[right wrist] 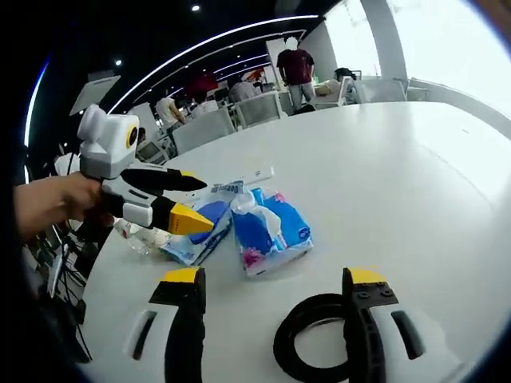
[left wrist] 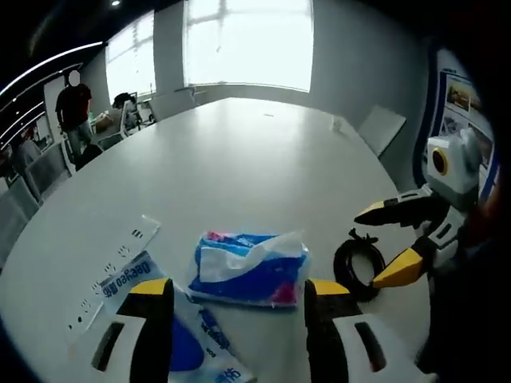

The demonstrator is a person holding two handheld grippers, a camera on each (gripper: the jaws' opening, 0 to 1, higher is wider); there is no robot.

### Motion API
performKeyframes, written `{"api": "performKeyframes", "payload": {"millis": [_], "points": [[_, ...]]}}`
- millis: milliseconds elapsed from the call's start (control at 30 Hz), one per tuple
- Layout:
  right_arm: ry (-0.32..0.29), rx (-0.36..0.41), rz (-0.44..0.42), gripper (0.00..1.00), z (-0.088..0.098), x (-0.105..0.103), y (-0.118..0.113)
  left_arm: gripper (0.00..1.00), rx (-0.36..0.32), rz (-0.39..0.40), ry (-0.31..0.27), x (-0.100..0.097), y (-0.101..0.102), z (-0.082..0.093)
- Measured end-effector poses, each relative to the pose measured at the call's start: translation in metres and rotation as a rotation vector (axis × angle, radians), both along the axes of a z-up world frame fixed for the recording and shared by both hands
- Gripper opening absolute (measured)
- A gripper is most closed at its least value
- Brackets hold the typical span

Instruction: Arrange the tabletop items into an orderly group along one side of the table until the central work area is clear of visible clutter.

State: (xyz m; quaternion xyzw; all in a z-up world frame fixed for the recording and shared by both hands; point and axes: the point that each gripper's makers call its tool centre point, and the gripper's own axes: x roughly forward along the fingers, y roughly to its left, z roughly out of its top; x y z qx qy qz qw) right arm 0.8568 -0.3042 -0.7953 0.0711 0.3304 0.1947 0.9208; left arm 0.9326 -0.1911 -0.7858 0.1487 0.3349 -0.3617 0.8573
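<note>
A blue tissue pack is seen lying on the white bench, just ahead of the left gripper, whose jaws are spread and hold nothing. Beside the pack, a flat blue-and-white packet lies partly under the left jaw, with a white power strip next to it. To the pack's other side, a black cable coil rests on the bench. In the right gripper view, the coil lies between the spread jaws of the right gripper, which grips nothing.
</note>
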Motion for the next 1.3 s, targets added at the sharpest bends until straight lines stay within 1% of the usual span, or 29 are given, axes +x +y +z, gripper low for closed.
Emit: {"api": "performKeyframes", "payload": {"millis": [100,133,300,433,567,767,867,1000,1100,1133,1233,1300], "points": [[-0.002,-0.002,0.002,0.6,-0.004,0.004,0.001,0.61,0.003,-0.003,-0.004,0.005,-0.002,-0.002],[-0.001,0.0,0.003,0.59,-0.004,0.005,0.002,0.6,-0.002,-0.006,-0.001,0.006,-0.004,-0.003],[0.007,0.006,0.004,0.55,-0.01,0.009,0.006,0.6,0.018,-0.021,0.01,0.011,-0.004,-0.013],[0.026,0.017,0.003,0.5,-0.015,0.01,0.011,0.59,0.019,-0.023,0.017,0.017,-0.002,-0.018],[0.037,0.025,0.003,0.46,-0.022,0.014,0.017,0.57,0.035,-0.036,0.022,0.024,0.001,-0.023],[0.048,0.032,-0.01,0.38,-0.029,0.023,0.024,0.53,0.043,-0.042,0.033,0.032,0.003,-0.03],[0.056,0.037,-0.023,0.36,-0.033,0.025,0.026,0.51,0.039,-0.044,0.04,0.036,0.003,-0.035],[0.08,0.049,-0.046,0.35,-0.038,0.028,0.029,0.47,0.038,-0.042,0.05,0.041,0.004,-0.041],[0.093,0.051,-0.059,0.35,-0.047,0.033,0.032,0.45,0.035,-0.038,0.061,0.043,0.004,-0.045],[0.102,0.07,-0.066,0.34,-0.05,0.035,0.035,0.44,0.039,-0.038,0.064,0.044,0.004,-0.048],[0.112,0.072,-0.074,0.31,-0.05,0.036,0.035,0.4,0.039,-0.039,0.075,0.045,0.002,-0.053],[0.129,0.09,-0.083,0.29,-0.052,0.036,0.036,0.37,0.042,-0.039,0.086,0.045,0.001,-0.056]]}}
